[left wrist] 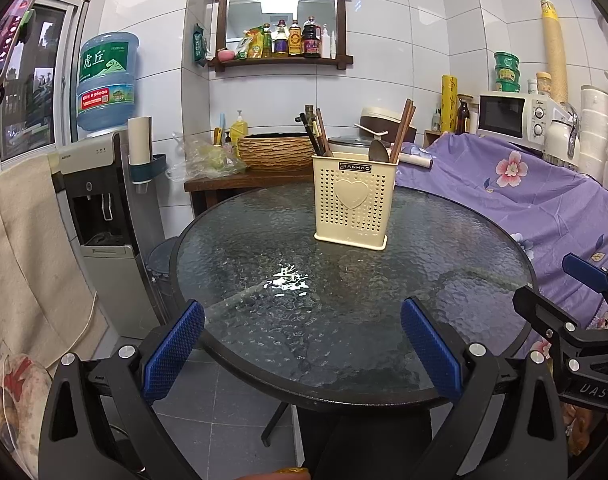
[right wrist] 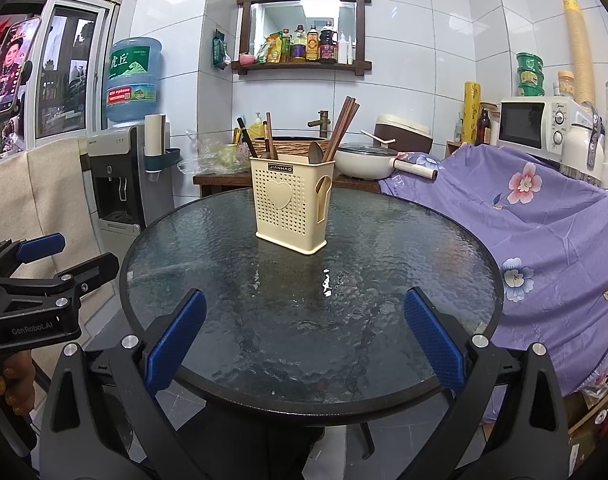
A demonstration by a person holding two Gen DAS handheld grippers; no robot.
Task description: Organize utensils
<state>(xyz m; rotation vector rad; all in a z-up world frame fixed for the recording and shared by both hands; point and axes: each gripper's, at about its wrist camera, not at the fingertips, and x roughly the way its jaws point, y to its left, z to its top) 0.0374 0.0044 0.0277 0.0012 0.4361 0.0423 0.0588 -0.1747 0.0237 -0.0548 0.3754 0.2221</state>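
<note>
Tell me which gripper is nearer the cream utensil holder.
Too close to call. Left gripper and right gripper both hang open at the table's near edge, short of the utensil holder; holder sits slightly right of left, slightly left of right.

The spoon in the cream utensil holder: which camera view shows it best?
The right wrist view. There the spoon rises above the rim of the utensil holder, and a cutout in the holder's side wall shows more of it lower down. The left wrist view meets the holder front-on, so only the spoon's top shows.
</note>
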